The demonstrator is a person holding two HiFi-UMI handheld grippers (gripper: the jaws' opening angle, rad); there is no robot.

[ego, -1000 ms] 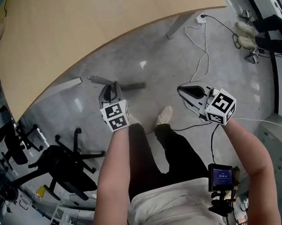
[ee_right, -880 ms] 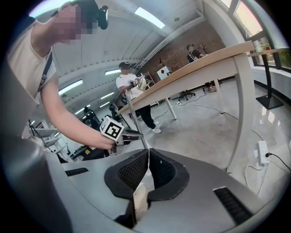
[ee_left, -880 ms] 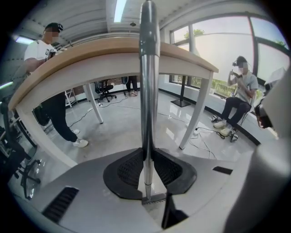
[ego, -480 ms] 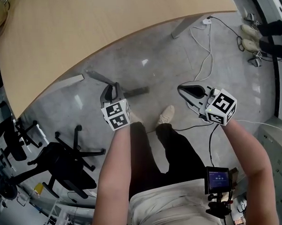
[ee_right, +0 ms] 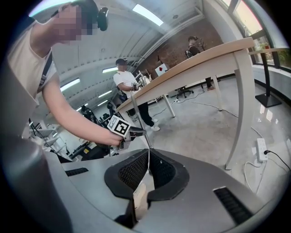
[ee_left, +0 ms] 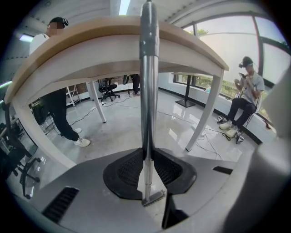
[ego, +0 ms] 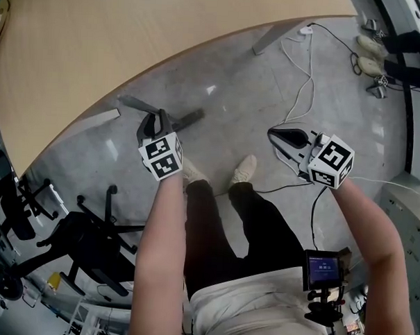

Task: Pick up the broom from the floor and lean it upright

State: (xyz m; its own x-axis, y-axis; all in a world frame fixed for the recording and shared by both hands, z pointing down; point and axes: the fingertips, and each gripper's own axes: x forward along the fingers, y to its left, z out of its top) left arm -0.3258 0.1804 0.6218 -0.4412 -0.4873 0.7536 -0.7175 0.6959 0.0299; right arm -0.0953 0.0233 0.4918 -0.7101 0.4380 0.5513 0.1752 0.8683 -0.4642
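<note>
Under the head camera, a curved wooden table (ego: pixel 97 40) fills the upper left, over grey floor (ego: pixel 269 96). A black office chair (ego: pixel 82 241) stands at lower left, near the person's left arm. The broom (ego: pixel 191 117) shows as a grey metal pole. It is clamped in the left gripper (ego: pixel 154 119), just off the table's edge, and sticks out on both sides of the jaws. In the left gripper view both pads press on the pole, which runs up past the table edge. In the right gripper view the pole stands steep and slightly tilted. Its brush end cannot be made out. The right gripper (ego: pixel 274 135) is well apart to the right, its jaws together with nothing between them. A white cable (ego: pixel 308 70) trails across the floor beyond it. One light shoe (ego: pixel 244 170) shows between the two grippers.
</note>
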